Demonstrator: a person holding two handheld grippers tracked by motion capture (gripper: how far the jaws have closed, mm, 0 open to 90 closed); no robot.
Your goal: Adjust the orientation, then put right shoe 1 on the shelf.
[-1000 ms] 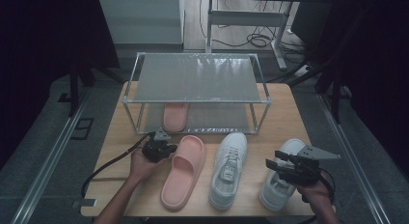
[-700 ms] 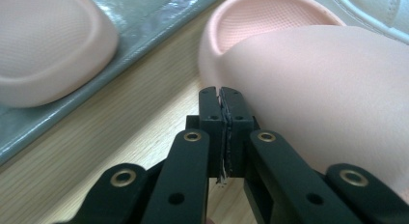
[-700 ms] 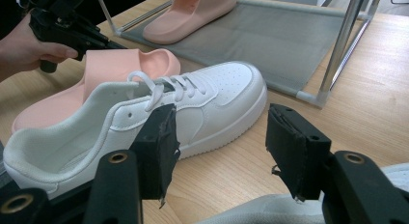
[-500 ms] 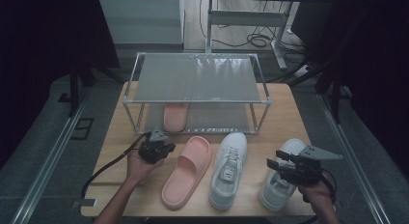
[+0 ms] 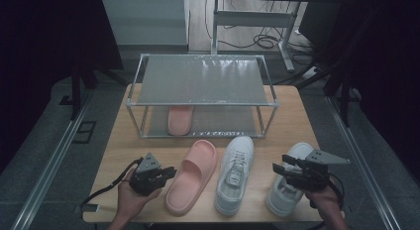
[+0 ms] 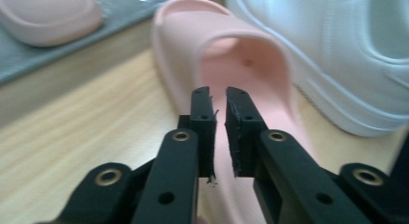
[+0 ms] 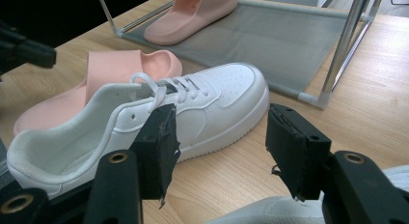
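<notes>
Left tongs (image 5: 170,171): lower left of the high view, jaws a narrow gap apart, just opening, nothing between them; pointed at the pink slide (image 5: 192,175) just beside, lying on the table (image 5: 119,150).

Right tongs (image 5: 278,169): lower right, jaws wide, empty, over a white sneaker (image 5: 289,183); second sneaker (image 5: 235,173) at centre.

Slide: likely light, soft foam, slightly yielding; best taken by the strap arch or side edge.

Shoe rack (image 5: 201,96): lower shelf holds one matching slide (image 5: 179,119); top shelf bare.
</notes>
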